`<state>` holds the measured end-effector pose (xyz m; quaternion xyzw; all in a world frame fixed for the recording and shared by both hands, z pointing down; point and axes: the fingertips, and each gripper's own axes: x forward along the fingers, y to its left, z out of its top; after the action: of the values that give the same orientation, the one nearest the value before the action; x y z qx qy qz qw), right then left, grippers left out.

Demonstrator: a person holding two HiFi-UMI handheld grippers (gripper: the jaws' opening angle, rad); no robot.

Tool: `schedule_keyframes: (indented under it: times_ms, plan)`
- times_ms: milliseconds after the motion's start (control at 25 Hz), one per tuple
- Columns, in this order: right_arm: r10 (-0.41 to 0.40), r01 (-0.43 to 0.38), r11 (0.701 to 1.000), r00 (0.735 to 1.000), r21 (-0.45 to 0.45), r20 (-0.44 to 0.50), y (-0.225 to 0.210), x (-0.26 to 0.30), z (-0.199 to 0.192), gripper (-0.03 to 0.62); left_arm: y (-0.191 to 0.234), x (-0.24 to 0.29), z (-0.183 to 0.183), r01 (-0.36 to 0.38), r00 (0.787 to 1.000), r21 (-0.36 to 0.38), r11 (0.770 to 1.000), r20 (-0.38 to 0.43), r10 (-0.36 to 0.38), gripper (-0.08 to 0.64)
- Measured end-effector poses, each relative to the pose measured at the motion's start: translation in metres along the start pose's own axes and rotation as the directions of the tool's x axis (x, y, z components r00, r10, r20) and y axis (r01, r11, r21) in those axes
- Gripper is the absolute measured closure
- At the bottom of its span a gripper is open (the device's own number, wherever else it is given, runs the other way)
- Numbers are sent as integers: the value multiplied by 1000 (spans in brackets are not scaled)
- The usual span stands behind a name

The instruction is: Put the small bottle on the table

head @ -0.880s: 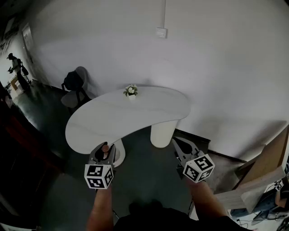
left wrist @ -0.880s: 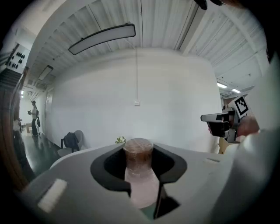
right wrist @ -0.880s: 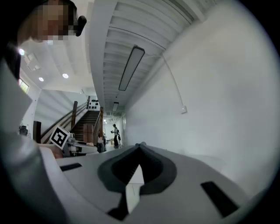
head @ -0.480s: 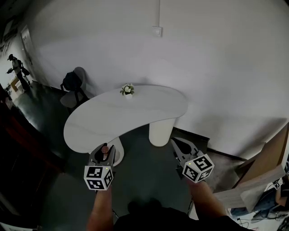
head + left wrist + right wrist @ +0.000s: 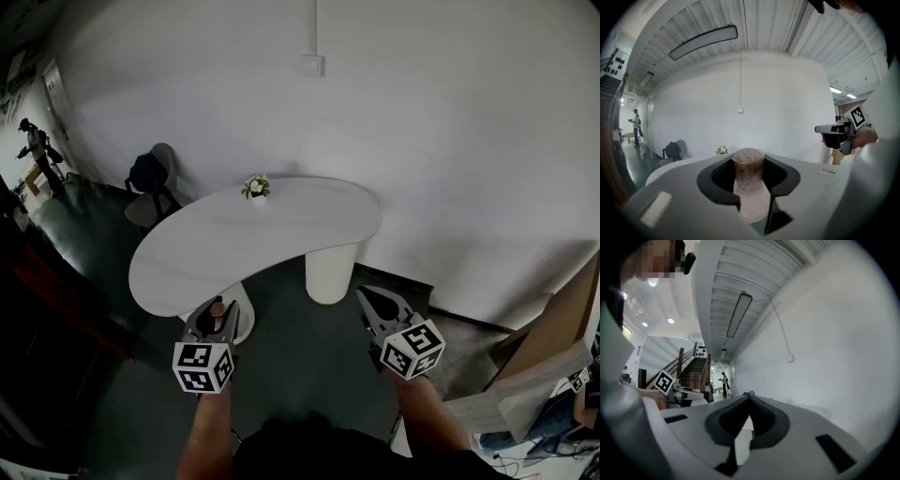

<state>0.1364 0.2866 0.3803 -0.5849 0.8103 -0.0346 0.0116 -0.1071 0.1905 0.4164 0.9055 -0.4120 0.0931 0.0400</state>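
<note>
Here, left gripper (image 5: 217, 317): jaws clasping the small bottle (image 5: 749, 180).
Right gripper (image 5: 378, 302): jaws clenched together.
Table (image 5: 291, 220): white, curved, well ahead of both.

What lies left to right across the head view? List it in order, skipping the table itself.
Distant person → chair → left gripper with the small bottle → potted plant → wall switch → right gripper

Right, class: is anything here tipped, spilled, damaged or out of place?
Nothing stands out. The bottle sits upright in the left gripper, the right gripper is shut and empty, and the plant stands upright on the table.
</note>
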Motion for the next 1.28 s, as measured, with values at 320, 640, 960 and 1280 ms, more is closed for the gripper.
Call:
schedule_keyframes:
  times_ms: [320, 640, 960, 1280]
  plan:
    - [15, -15, 1000, 1000, 15, -18, -4, -8, -5, 591, -13, 9, 6, 14, 1000, 4, 1000, 12, -15, 422]
    - [23, -22, 999, 999, 31, -34, -19, 26, -7, 591, 3, 55, 12, 44, 999, 11, 999, 14, -44, 422]
    - [35, -32, 999, 997, 43, -72, -52, 118, -22, 591, 56, 133, 10, 59, 998, 8, 998, -1, -59, 422]
    - [67, -63, 997, 993, 45, -94, -67, 224, -21, 591, 140, 197, 14, 48, 999, -10, 999, -4, -48, 422]
